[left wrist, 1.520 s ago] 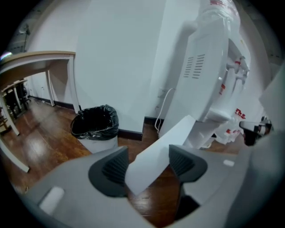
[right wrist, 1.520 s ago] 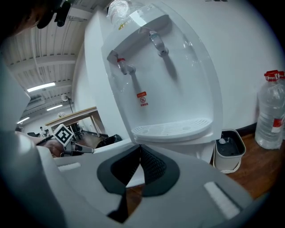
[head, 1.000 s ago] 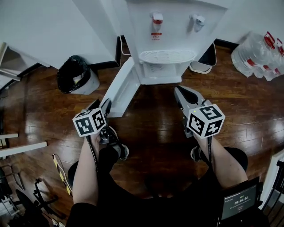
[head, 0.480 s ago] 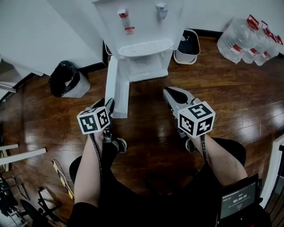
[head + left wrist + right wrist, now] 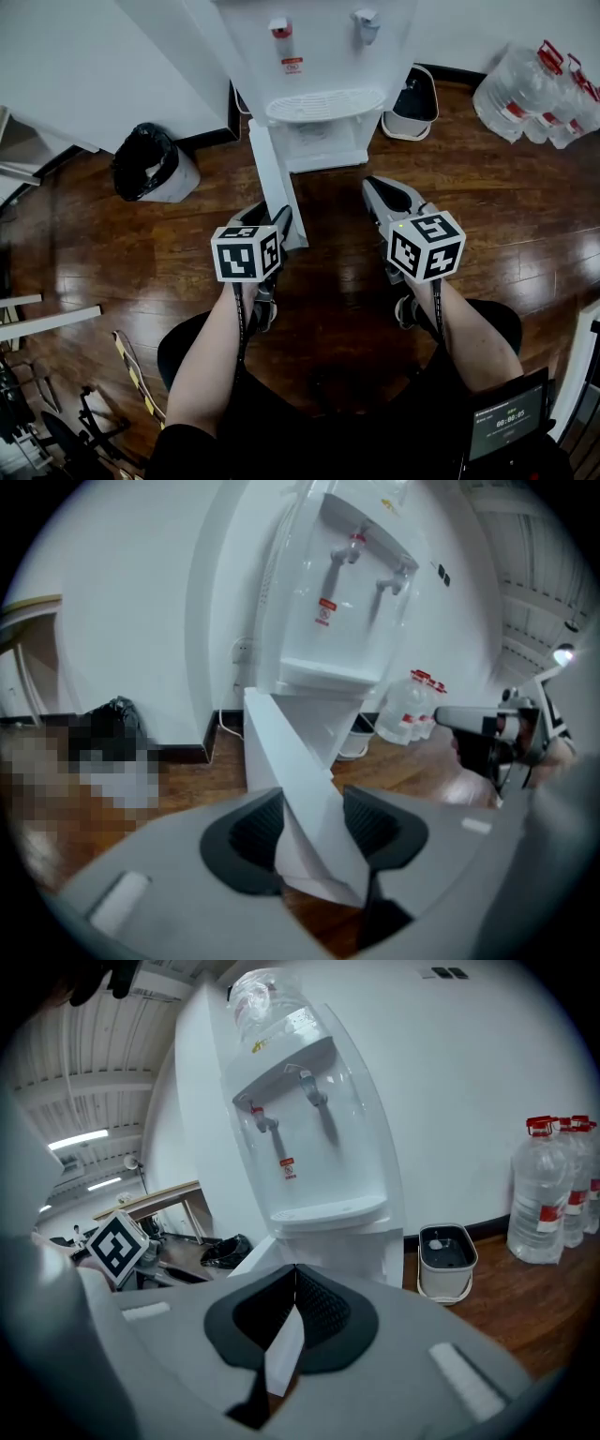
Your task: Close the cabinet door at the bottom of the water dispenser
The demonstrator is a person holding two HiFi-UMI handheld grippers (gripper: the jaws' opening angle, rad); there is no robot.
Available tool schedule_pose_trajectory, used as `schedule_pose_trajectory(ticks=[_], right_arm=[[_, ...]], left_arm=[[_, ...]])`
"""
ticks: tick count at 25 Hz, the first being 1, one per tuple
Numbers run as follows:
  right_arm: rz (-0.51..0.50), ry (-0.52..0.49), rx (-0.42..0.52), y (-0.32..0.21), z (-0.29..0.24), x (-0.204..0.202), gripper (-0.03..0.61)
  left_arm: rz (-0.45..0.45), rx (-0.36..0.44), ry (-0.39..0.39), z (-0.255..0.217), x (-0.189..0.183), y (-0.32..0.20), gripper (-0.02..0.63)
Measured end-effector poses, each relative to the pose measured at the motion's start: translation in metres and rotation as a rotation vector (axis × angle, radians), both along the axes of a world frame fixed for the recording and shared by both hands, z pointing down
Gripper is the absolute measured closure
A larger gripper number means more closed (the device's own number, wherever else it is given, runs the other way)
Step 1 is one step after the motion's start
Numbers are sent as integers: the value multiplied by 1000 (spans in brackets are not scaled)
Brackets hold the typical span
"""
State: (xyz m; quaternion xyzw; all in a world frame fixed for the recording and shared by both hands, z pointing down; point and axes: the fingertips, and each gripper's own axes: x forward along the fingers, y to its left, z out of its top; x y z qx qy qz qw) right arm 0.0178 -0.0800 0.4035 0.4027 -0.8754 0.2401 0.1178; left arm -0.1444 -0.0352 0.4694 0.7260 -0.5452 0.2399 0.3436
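The fingers [image 5: 255, 832] of the left gripper [image 5: 309, 806] stand apart, and the free edge of the flat white cabinet door [image 5: 275, 183] runs up between them. The left gripper view shows the panel filling most of the gap. I cannot tell whether the pads press it or only straddle it. The fingers [image 5: 323, 1312] of the right gripper [image 5: 295, 1274] are closed tip to tip on nothing; the white strip seen low between them is the door farther off.

The door is swung wide open. It is hinged at the bottom left front corner of the tall white plastic water dispenser [image 5: 323, 56]. From there its long axis runs almost straight out over the dark wooden floor [image 5: 337, 272] toward the person, so the open cabinet front lies to the right of the panel.

The left gripper is the nearer one by far, right at the door's free end. The right gripper is well apart from the door, on the person's right, in front of the cabinet opening.

To my judgement the coming move is a sweep of the free end rightward and away, round the hinge, until the panel lies flat against the cabinet front. The right gripper seems to hang near that arc and may need to give way.
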Motion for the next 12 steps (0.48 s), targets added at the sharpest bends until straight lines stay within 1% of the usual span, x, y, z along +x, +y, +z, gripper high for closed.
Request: schedule_pose_trajectory(ticks=[3,7,9,12], right_arm=[[2,14,-16,-5,7,3,574],[-3,30,-42,-11,18,10,573],[-5,33,-54,-15,22,13,574],[-36,31,-82,-13,28,10,572]], left_arm=[[22,-8,30,1,17,-6,391],[83,-11,50,2,44,-17,391],[98,-14,67,4,54,-23,388],[123,-23,102,6,68,-32,386]])
